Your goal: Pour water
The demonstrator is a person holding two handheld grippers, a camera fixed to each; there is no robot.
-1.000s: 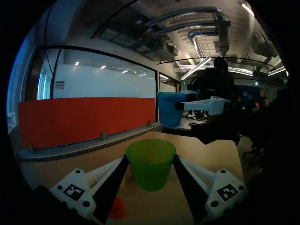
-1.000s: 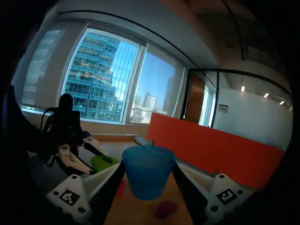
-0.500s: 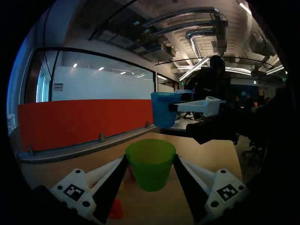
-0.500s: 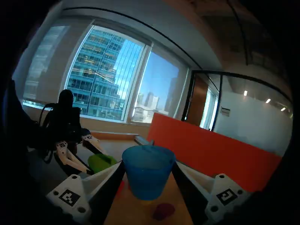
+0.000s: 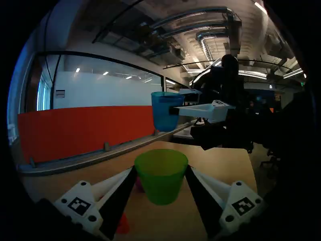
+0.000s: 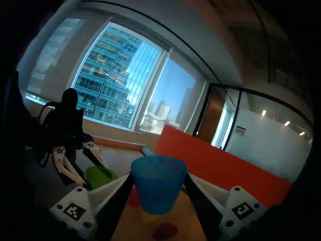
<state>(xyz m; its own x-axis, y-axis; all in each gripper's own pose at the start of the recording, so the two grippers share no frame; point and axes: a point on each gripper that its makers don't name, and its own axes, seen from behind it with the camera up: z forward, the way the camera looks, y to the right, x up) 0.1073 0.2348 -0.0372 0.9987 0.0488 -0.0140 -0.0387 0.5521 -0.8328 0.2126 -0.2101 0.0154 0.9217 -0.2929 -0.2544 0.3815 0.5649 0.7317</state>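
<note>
- The left gripper [image 5: 161,173] has its jaws part-open, both fingers pressed on the sides of an upright green cup [image 5: 161,182]; the cup sits between the fingertips, rim level, above the wooden table [image 5: 224,168]
- The right gripper [image 6: 159,182] is clamped the same way on an upright blue cup [image 6: 159,195]; one finger on each flank, jaws spread to the cup's width
- In the left gripper view the blue cup [image 5: 164,110] hangs higher than the green cup and beyond it, apart from it; a white finger [image 5: 200,109] lies against its right side, the other finger is mostly behind the cup; the person [image 5: 240,120] holding it is a dark shape, hard to make out
- In the right gripper view the green cup [image 6: 99,176] shows at lower left, between the other gripper's two fingers; the person there is a silhouette against the window [image 6: 116,92]
- Whether either cup holds water I cannot tell; small red things [image 6: 164,231] on the table below the blue cup are blurred and partly cut off
</note>
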